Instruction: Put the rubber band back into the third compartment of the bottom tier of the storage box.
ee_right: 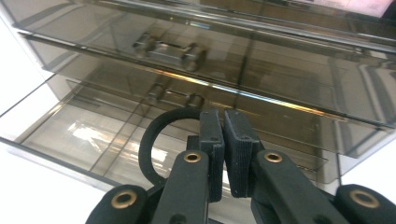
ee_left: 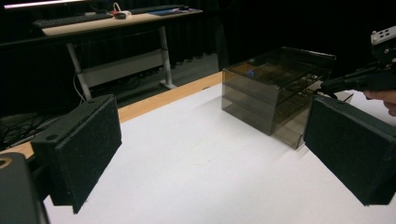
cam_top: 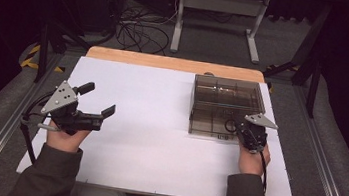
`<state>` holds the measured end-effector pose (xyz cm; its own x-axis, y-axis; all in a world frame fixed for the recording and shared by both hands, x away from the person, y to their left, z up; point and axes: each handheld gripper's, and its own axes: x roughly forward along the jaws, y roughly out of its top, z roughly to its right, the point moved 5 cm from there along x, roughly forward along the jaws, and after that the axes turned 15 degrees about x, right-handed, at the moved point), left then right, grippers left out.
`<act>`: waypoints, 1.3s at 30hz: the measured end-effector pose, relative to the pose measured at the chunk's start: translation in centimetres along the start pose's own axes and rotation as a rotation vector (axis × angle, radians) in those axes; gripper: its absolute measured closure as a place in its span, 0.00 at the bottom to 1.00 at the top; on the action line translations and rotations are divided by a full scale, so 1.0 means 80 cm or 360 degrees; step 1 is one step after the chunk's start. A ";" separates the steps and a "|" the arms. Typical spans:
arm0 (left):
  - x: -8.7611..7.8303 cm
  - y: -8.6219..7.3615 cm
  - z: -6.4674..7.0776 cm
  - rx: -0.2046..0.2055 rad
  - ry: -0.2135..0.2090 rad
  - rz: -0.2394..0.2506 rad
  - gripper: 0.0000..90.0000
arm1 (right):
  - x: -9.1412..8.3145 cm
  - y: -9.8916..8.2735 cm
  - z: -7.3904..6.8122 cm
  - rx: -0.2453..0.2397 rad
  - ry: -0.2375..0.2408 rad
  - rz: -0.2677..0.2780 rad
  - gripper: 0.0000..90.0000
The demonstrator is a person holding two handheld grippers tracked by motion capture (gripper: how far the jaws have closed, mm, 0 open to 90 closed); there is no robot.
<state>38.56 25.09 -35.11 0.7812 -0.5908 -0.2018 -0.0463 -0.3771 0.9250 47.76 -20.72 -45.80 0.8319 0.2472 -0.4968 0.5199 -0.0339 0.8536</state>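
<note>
Drawer box [cam_top: 227, 107] of smoky clear plastic stands on the right part of the white table [cam_top: 148, 135]; one box, two grippers. At the left, the left gripper [cam_top: 99, 100] hovers over bare table, jaws wide apart and holding nothing. At the right, the right gripper [cam_top: 239, 128] sits at the box's near front, jaws pressed together on a black loop [ee_right: 159, 140]. The high view leaves that loop tiny and the drawers hard to count. The right gripper view shows stacked drawers with moulded handles, the lowest pulled out; the loop's lower part is hidden behind the jaws.
</note>
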 end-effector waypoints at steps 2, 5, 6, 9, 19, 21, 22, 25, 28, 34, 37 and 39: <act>0.000 -0.001 0.001 -0.0006 -0.0004 -0.0004 0.06 | 0.000 0.000 0.004 0.0015 -0.0011 0.0006 0.97; 0.001 0.000 0.000 0.0002 -0.0001 -0.0003 0.06 | -0.001 0.001 0.010 0.0027 -0.0026 0.0010 0.97; 0.001 0.000 0.001 -0.0002 -0.0002 -0.0004 0.06 | -0.001 0.001 0.012 0.0029 -0.0030 0.0013 0.97; 0.001 -0.001 0.001 -0.0002 -0.0002 -0.0006 0.06 | -0.002 0.002 0.017 0.0046 -0.0044 0.0021 0.97; 0.002 -0.003 0.001 -0.0007 -0.0003 -0.0014 0.06 | -0.002 0.001 0.033 0.0096 -0.0095 0.0018 0.97; 0.002 -0.003 0.001 -0.0008 -0.0002 -0.0013 0.06 | -0.001 0.000 0.035 0.0104 -0.0106 0.0005 0.97; 0.002 -0.002 0.001 -0.0009 -0.0003 -0.0013 0.06 | -0.001 -0.001 0.036 0.0110 -0.0110 -0.0002 0.96; 0.002 -0.002 0.001 -0.0007 -0.0003 -0.0012 0.06 | 0.001 -0.003 0.038 0.0113 -0.0118 -0.0025 0.96; 0.002 -0.003 0.001 -0.0005 -0.0003 -0.0016 0.06 | 0.004 -0.005 0.039 0.0117 -0.0123 -0.0050 0.96; 0.003 -0.003 0.001 -0.0005 -0.0005 -0.0016 0.06 | 0.008 -0.009 0.042 0.0127 -0.0132 -0.0090 0.96; 0.003 -0.004 0.001 -0.0006 -0.0008 -0.0019 0.06 | 0.009 -0.010 0.042 0.0129 -0.0131 -0.0103 0.96; 0.003 -0.004 0.002 -0.0006 -0.0008 -0.0019 0.06 | 0.011 -0.011 0.043 0.0133 -0.0130 -0.0118 0.96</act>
<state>38.70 24.95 -35.48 0.7784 -0.5899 -0.2147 -0.0344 -0.3817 0.9236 48.69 -23.81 -47.54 0.8020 0.1724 -0.5719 0.5918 -0.0997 0.7999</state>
